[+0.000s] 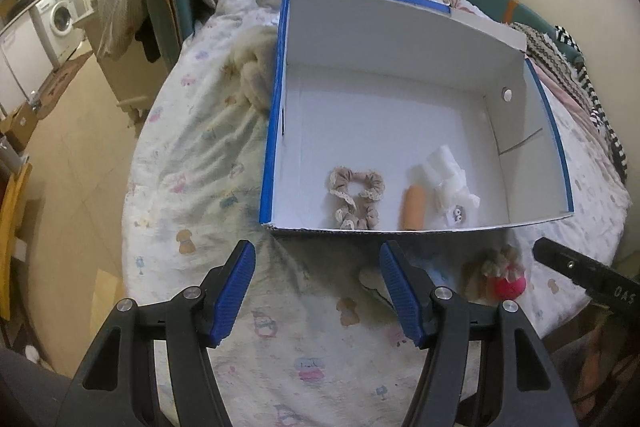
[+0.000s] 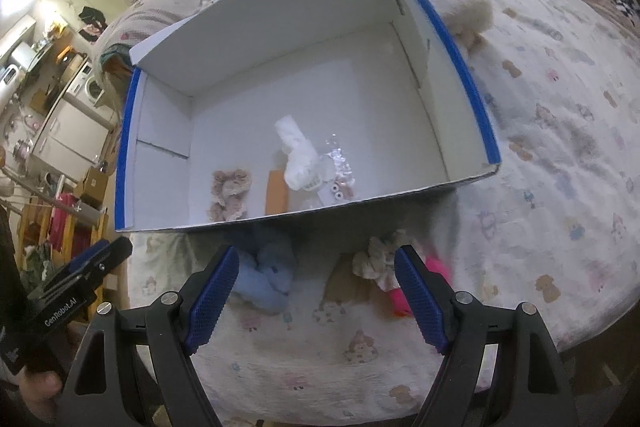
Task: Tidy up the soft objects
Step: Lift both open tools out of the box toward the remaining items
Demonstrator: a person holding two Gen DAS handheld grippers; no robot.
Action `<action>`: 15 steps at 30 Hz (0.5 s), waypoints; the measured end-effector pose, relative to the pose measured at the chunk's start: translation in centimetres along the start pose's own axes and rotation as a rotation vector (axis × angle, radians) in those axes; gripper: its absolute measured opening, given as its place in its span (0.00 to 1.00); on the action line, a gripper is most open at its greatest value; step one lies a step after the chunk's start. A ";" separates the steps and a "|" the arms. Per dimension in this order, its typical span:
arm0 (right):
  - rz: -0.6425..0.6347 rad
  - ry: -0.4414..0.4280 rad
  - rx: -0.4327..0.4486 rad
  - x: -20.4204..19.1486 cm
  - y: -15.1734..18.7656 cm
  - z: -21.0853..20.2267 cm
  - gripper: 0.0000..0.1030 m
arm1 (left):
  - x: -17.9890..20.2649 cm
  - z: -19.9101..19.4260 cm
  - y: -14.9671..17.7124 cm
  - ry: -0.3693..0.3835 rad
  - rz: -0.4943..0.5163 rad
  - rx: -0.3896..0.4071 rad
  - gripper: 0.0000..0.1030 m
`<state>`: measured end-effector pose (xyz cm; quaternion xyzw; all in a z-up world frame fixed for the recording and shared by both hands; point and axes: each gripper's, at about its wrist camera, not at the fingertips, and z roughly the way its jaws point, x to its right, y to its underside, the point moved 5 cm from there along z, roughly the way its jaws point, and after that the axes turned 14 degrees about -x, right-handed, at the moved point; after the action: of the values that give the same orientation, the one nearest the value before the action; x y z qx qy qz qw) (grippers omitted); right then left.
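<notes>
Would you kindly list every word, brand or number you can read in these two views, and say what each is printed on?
"GenRobot.AI": white print on the body of the left gripper, seen from the right wrist view.
"OAS", or similar: white characters, seen upside down, on the right gripper's black finger, in the left wrist view; reading uncertain.
The box and the printed bedsheet show no readable text.

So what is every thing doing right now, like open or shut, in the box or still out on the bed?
box: open, no lid on
beige scrunchie: in the box
orange piece: in the box
white bundle: in the box
blue soft toy: out on the bed
pink ball: out on the bed
left gripper: open, empty
right gripper: open, empty
</notes>
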<state>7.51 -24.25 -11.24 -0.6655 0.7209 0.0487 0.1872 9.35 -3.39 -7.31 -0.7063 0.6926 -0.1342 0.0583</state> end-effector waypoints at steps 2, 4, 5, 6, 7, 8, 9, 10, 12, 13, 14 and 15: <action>0.013 -0.003 0.004 0.4 0.0 -0.2 0.82 | -0.1 0.4 0.0 0.001 -0.006 -0.010 0.60; 0.026 -0.019 0.018 0.8 -0.1 -0.5 0.82 | -0.2 1.1 0.1 0.014 -0.013 -0.028 0.60; 0.031 -0.023 0.029 0.9 -0.2 -0.7 0.82 | -0.3 1.6 0.1 0.031 -0.018 -0.045 0.60; 0.032 -0.025 0.036 1.0 -0.4 -0.8 0.82 | -0.2 2.0 0.1 0.049 -0.022 -0.065 0.60; 0.034 -0.024 0.038 1.1 -0.5 -0.8 0.82 | -0.1 2.5 0.1 0.061 -0.025 -0.087 0.60; 0.041 -0.022 0.033 1.3 -0.6 -0.6 0.82 | 0.2 3.1 0.2 0.079 -0.025 -0.116 0.60; 0.046 -0.021 0.027 1.4 -0.6 -0.4 0.82 | 0.5 3.8 0.3 0.104 -0.023 -0.148 0.60; 0.049 -0.019 0.022 1.5 -0.7 -0.2 0.82 | 1.0 4.6 0.4 0.127 -0.020 -0.178 0.60; 0.055 -0.010 0.013 1.8 -0.8 0.2 0.82 | 1.8 6.4 0.6 0.156 -0.029 -0.236 0.60; 0.060 -0.009 0.008 1.9 -0.9 0.3 0.82 | 2.1 7.2 0.7 0.167 -0.037 -0.264 0.60; 0.064 -0.013 0.004 2.0 -0.9 0.4 0.82 | 2.3 8.3 0.9 0.180 -0.056 -0.306 0.59; 0.065 -0.016 0.004 2.0 -1.0 0.5 0.82 | 2.5 9.1 1.1 0.196 -0.074 -0.334 0.57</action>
<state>8.48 -26.10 -12.20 -0.6408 0.7408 0.0587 0.1927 10.78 -6.80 -16.04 -0.7145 0.6813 -0.0876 -0.1326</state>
